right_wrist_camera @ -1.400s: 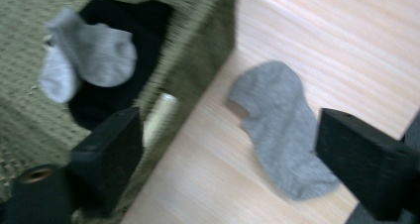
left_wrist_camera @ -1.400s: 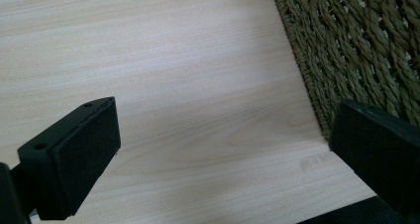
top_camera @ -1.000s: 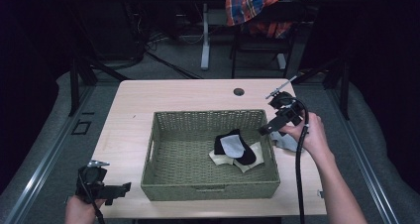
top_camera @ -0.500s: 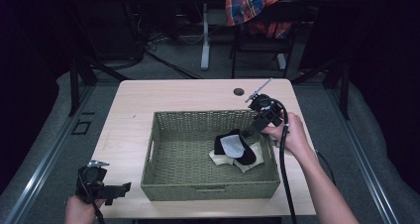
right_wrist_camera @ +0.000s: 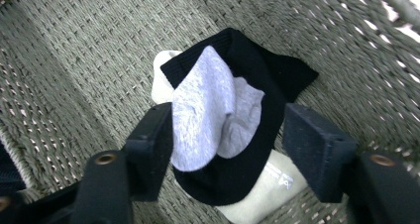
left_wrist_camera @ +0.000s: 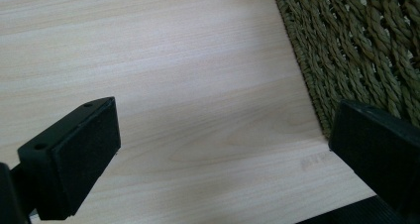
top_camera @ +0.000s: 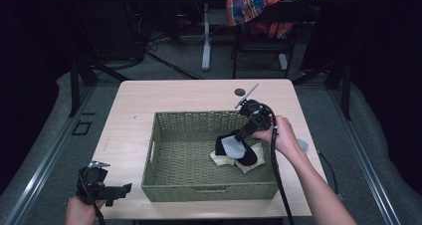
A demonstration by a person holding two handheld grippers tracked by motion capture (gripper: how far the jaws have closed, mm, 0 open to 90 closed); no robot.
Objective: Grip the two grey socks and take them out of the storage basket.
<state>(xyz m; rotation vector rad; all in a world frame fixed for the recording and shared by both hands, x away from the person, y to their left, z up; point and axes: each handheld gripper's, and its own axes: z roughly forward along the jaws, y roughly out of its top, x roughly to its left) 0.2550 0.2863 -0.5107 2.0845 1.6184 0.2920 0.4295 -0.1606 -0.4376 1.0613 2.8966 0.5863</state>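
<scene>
High view: the right gripper [top_camera: 238, 138] has been brought from the table's right edge into the green woven basket [top_camera: 164, 135], at centre frame. Its jaws, just narrowed, straddle the black sock with grey heel [right_wrist_camera: 225, 120] without pressing it; a grasp seems imminent.

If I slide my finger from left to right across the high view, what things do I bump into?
Left gripper → woven basket → black and grey sock → right gripper → the person's right hand.
</scene>
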